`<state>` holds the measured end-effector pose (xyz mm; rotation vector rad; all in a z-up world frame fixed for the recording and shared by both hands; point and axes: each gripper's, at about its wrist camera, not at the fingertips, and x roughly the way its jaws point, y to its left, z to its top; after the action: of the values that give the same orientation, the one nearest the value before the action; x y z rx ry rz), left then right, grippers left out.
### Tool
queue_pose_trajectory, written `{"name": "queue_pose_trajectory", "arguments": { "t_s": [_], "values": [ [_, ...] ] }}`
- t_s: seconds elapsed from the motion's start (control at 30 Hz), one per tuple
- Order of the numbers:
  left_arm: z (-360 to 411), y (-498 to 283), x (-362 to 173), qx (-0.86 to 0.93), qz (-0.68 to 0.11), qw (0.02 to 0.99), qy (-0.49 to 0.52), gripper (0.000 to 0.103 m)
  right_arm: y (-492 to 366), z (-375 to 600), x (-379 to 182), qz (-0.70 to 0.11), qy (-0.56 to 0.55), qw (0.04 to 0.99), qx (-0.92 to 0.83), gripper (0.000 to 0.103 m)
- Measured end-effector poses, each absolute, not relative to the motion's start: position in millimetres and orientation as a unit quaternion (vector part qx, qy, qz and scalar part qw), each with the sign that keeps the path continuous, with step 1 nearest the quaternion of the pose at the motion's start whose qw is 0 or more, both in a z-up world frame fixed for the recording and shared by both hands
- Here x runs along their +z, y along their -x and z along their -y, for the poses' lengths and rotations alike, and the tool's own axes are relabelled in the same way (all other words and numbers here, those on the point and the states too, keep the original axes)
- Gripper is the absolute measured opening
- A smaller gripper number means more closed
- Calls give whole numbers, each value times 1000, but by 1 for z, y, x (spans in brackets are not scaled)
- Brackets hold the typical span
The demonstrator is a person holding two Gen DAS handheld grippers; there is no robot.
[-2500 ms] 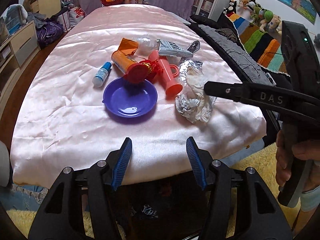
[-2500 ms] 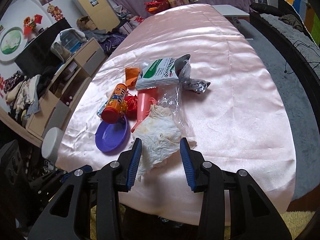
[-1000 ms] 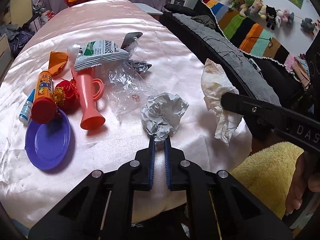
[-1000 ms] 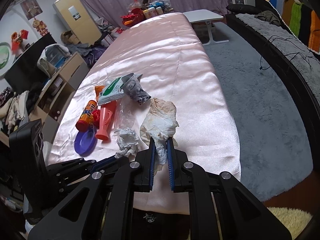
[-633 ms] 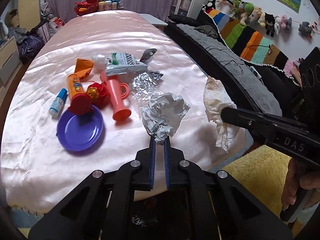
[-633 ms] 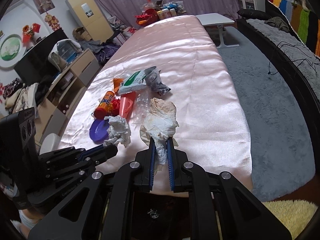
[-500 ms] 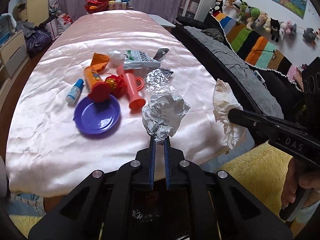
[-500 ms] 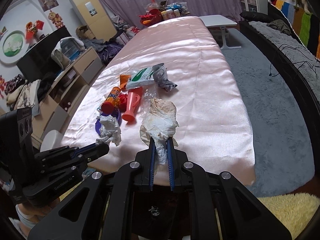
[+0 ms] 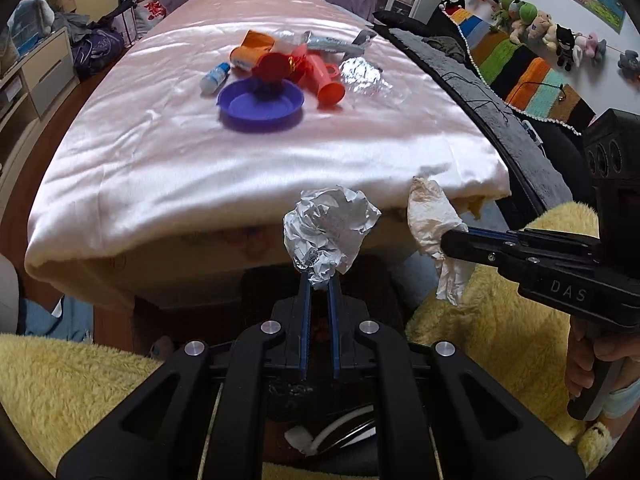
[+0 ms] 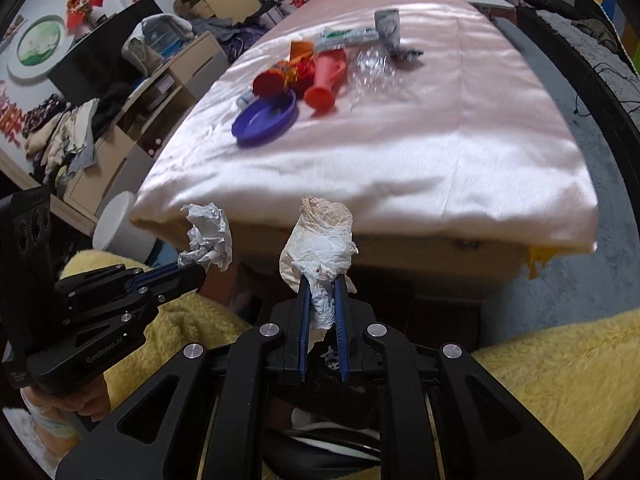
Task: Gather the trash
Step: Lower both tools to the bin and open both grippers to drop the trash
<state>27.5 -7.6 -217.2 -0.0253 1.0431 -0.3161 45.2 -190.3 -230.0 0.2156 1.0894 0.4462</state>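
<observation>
I've got crumpled foil ball (image 9: 330, 232) and stained tissue wad (image 10: 318, 240) side by side, both off the pink bed (image 9: 248, 152), just past its near edge.

Two grippers: left (image 9: 319, 280), right (image 10: 322, 286). One foil ball (image 9: 328, 232), one tissue wad (image 10: 320, 244), both off the table's near edge. On the table (image 9: 160, 160), mid-far: one purple plate (image 9: 260, 106), one orange-red cup (image 9: 324, 80), one red-capped tube (image 9: 260, 60), one small blue-capped bottle (image 9: 215, 76), one clear plastic bag (image 10: 372, 70), one green-white packet (image 10: 346, 36).
</observation>
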Motion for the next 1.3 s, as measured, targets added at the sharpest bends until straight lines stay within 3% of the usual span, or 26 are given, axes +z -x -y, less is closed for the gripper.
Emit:
{"name": "queue_pose_trajectory", "arguments": {
  "t_s": [0.3,0.7,0.77,0.83,0.93,0.97,1.03,1.13,1.17,1.2,1.3],
  "values": [
    [-3,-14,-262,-139,-542,828,35,7,-29,175,-265,-552,-87,806,193,13],
    [0,-16,-269,-147,-557,817,31,12,-34,170,-272,-568,-95,793,198,17],
    [0,-17,-269,-148,-557,817,29,14,-35,171,-273,-569,-100,792,197,23],
    [1,-17,-269,-148,-557,817,28,17,-35,173,-272,-568,-104,792,196,41],
    [2,-17,-267,-145,-556,818,25,22,-36,174,-270,-566,-108,794,194,43],
    [1,-17,-266,-143,-554,820,24,27,-38,175,-269,-565,-110,795,192,45],
    [-1,-18,-262,-140,-549,824,23,38,-38,179,-267,-560,-115,799,187,60],
    [-6,-17,-252,-133,-535,834,23,64,-39,187,-260,-547,-126,808,176,82],
    [-8,-17,-249,-131,-530,838,23,73,-39,191,-257,-543,-131,811,172,85],
    [-10,-17,-246,-129,-526,841,23,77,-40,194,-255,-539,-137,814,169,90],
    [-13,-19,-236,-125,-518,846,24,84,-45,202,-247,-530,-147,819,163,92]
  ]
}}
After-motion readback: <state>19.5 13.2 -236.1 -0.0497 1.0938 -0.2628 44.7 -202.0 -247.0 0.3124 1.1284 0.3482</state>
